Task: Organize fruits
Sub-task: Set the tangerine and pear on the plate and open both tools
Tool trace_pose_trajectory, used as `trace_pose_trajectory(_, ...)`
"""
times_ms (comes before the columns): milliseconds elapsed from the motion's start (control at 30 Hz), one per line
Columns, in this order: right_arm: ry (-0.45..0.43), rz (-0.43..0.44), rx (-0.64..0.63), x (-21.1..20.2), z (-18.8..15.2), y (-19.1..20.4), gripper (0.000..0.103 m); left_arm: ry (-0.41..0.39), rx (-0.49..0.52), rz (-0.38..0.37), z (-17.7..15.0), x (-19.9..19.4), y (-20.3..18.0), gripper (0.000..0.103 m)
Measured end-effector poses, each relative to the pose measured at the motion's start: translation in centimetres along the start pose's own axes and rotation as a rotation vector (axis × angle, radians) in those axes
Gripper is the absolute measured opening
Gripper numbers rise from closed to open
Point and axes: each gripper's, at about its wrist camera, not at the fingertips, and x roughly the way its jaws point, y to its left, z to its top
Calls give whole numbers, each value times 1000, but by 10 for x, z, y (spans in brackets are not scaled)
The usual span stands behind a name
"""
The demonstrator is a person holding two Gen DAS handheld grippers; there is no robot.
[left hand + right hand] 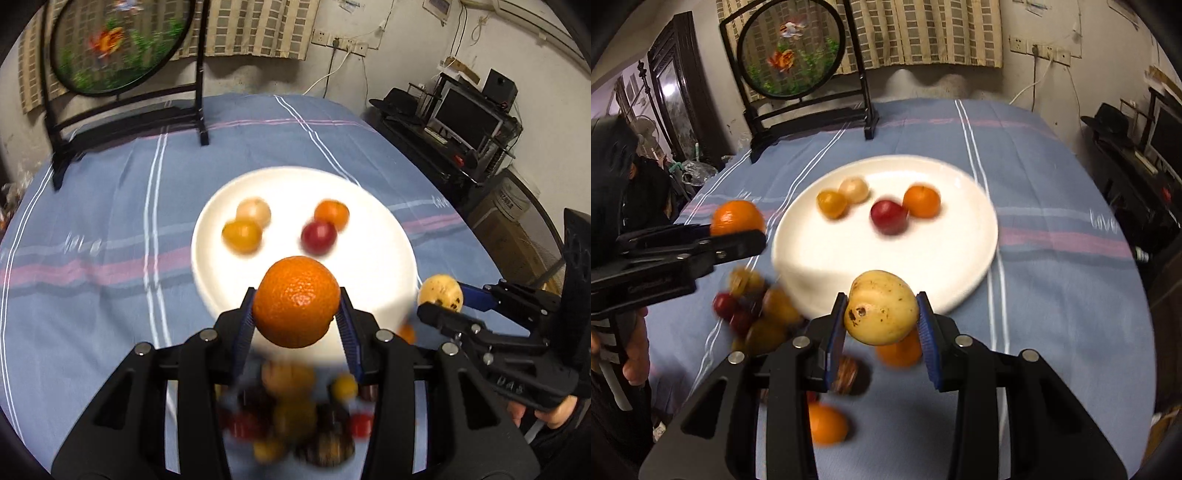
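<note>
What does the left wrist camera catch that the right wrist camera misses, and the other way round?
Only the left wrist view shows the computer monitor and speaker on the desk at the right.

Only the right wrist view shows a dark framed mirror against the left wall and a walnut-like brown fruit on the cloth.

Both show the white plate with four small fruits, the goldfish screen, the left gripper clamping the orange, and the right gripper clamping the yellow pear.

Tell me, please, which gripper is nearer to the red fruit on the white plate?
Hard to call; roughly equal. The left gripper, holding the orange, sits at the plate's near-left edge; the right gripper, holding the yellow fruit, is at its near edge, both short of the red fruit.
</note>
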Motion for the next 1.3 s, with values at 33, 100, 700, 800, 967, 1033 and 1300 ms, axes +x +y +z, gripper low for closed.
trace_pose_trajectory(33,5,-3,1,8,9,-3,37,9,3,-1,14,11,0,43)
trace_pose_trajectory(100,25,-16,-1,30,26,-9,37,31,0,0,33,33,0,43)
trace_pose_trajectory(700,75,-101,3,68,49,-34,66,36,-57,-28,73,62,14,78)
trace_pose_trajectory(800,68,-79,33,40,34,-33,67,-14,-75,-42,54,22,20,84)
trace_pose_trajectory(967,40,-46,76,-8,-16,-18,67,-130,-80,48,-4,-39,18,87)
trace_pose_trajectory(1033,31,-38,79,-18,-34,-7,67,-156,-78,98,-36,-54,16,88)
trace_pose_trajectory(1300,65,17,78,-38,-87,28,67,-100,-104,101,-130,-64,20,88)
